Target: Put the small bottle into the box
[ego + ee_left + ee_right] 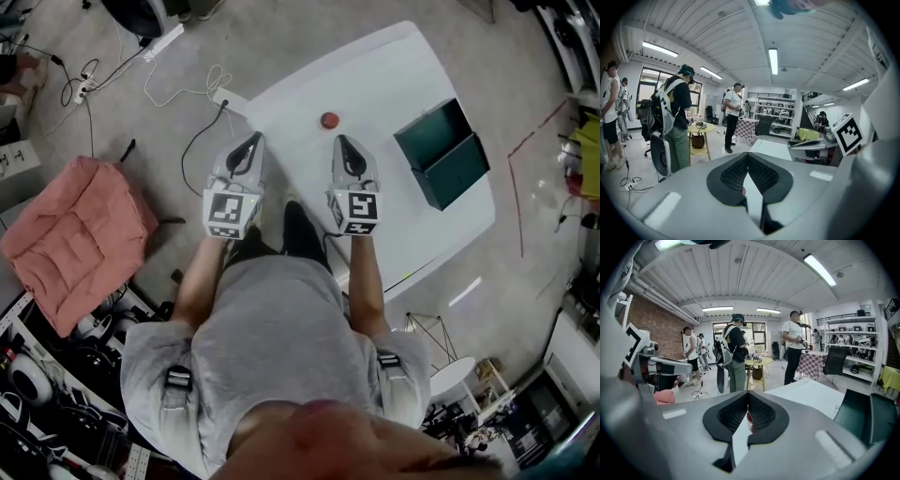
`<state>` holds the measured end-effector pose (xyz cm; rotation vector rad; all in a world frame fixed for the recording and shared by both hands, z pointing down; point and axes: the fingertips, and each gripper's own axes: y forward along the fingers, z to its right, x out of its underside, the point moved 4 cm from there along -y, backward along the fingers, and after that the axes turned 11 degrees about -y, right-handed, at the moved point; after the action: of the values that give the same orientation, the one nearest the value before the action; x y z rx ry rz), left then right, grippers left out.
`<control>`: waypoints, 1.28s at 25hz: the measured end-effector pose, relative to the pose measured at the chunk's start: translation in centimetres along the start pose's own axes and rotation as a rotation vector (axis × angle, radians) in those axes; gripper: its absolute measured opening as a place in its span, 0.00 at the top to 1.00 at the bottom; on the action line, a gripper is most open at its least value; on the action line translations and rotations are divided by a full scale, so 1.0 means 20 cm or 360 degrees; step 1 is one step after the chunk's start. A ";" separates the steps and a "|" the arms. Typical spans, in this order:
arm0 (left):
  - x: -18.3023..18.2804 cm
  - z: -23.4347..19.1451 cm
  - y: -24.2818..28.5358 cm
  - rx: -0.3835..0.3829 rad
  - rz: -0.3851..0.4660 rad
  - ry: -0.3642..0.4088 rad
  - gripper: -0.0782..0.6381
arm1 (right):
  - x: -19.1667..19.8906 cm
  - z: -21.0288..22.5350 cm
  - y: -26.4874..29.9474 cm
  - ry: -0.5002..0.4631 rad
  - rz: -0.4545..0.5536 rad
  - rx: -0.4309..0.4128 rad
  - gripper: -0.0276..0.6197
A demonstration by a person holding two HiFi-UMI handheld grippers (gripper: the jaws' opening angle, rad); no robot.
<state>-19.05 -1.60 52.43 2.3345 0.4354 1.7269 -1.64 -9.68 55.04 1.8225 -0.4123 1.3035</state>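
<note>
A small red bottle (329, 120) stands on the white table (394, 66), just beyond both grippers. To its right lies the dark green box (442, 153), open, near the table's right edge; its dark wall (862, 418) also shows in the right gripper view. My left gripper (253, 139) (747, 155) hovers over the table's near left edge, its jaws meeting at the tips with nothing held. My right gripper (340, 141) (748, 393) is shut and empty, pointing at the bottle, and a sliver of the red bottle (749, 417) shows through the slit below its tips.
A pink cushioned seat (70, 234) stands on the floor at the left. Cables and a power strip (164, 42) lie on the floor beyond the table. Several people stand around a small round table (701, 129) farther back in the room.
</note>
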 end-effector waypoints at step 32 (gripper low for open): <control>0.06 -0.02 0.10 -0.0043 -0.0077 -0.0012 0.88 | 0.22 0.04 0.31 -0.0015 -0.0207 -0.0039 0.76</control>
<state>-18.83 -3.13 54.27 2.2919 0.4604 1.6910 -3.53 -13.13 61.69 1.8049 -0.3080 1.1960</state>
